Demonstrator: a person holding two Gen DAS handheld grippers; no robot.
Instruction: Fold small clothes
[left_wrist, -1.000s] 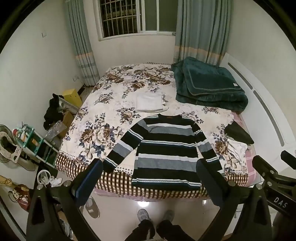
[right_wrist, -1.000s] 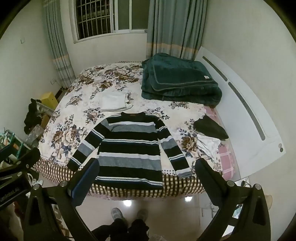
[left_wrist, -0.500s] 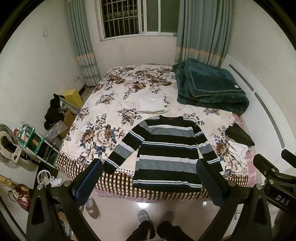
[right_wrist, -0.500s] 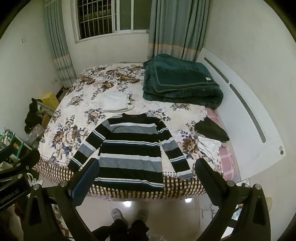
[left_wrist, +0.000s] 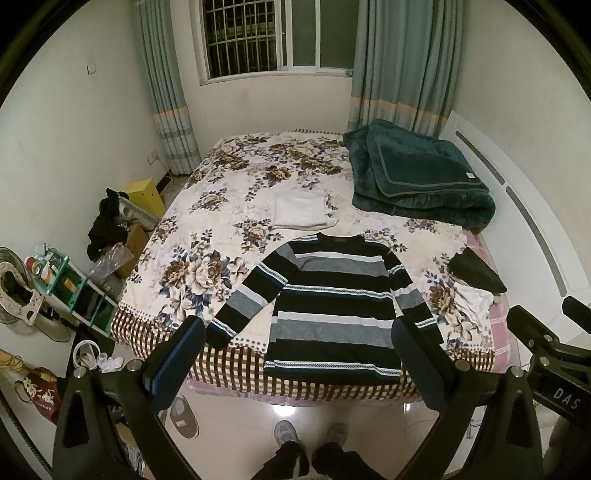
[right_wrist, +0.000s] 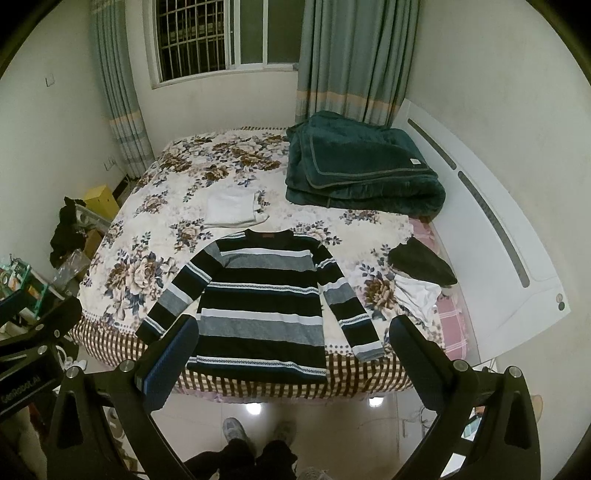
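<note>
A black, grey and white striped sweater (left_wrist: 332, 306) lies flat on the near edge of the flowered bed (left_wrist: 207, 240), sleeves spread; it also shows in the right wrist view (right_wrist: 262, 302). A folded white garment (left_wrist: 301, 211) lies behind it, also seen in the right wrist view (right_wrist: 232, 208). A black garment (left_wrist: 476, 271) and a white one (left_wrist: 474, 302) lie at the sweater's right. My left gripper (left_wrist: 297, 362) is open and empty, held above the floor in front of the bed. My right gripper (right_wrist: 291, 356) is open and empty, likewise short of the bed.
A folded dark green blanket (left_wrist: 417, 177) lies at the bed's far right. A white headboard (right_wrist: 480, 221) runs along the right. Shelves and clutter (left_wrist: 66, 280) stand left of the bed. The person's shoes (left_wrist: 310, 435) are on the glossy floor below.
Both grippers have tilted slightly, so the bed and sweater sit a little lower in view. Nothing on the bed has moved.
</note>
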